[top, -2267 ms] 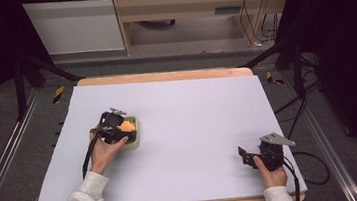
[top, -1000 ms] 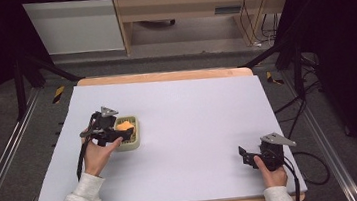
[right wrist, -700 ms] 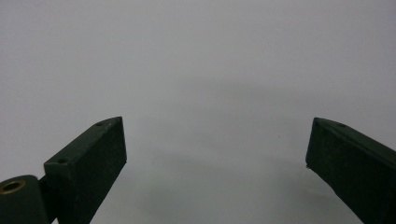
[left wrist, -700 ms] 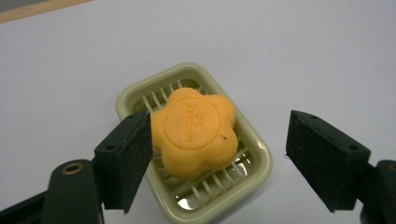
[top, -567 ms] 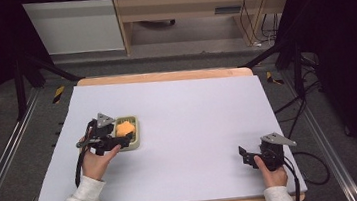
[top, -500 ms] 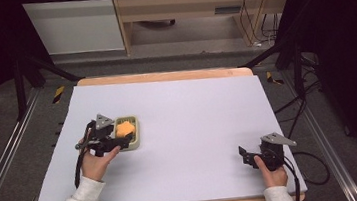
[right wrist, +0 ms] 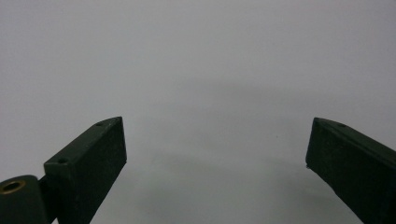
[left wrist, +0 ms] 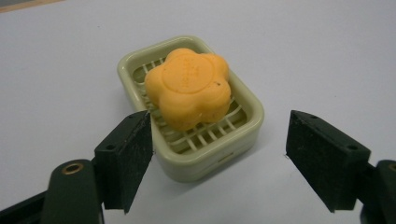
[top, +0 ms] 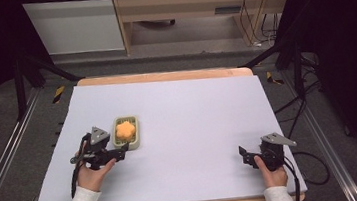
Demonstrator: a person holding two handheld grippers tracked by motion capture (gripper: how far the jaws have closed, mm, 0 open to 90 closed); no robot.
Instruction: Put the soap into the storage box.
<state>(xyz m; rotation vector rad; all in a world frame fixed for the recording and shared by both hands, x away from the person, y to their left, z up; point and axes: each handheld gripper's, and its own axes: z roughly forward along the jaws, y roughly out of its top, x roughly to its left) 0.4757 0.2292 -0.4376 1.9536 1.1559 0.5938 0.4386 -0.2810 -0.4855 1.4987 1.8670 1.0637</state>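
Note:
An orange flower-shaped soap [top: 125, 130] [left wrist: 189, 87] lies in a pale green slotted soap dish [top: 137, 139] [left wrist: 243, 126] on the white table top, left of centre. My left gripper [top: 117, 153] [left wrist: 219, 161] is open just short of the dish's near end, its jaws apart on either side and touching nothing. My right gripper [top: 243, 156] [right wrist: 217, 161] is open near the table's front right corner, low over bare white surface.
The white sheet [top: 203, 118] covers a wooden table whose edge [top: 164, 76] shows at the back. Metal rails and cables run along the floor on both sides. A cable [top: 304, 167] trails from the right gripper.
My left gripper has let go of the soap and drawn back toward the person and leftward, leaving the soap in the dish. The right gripper has stayed still.

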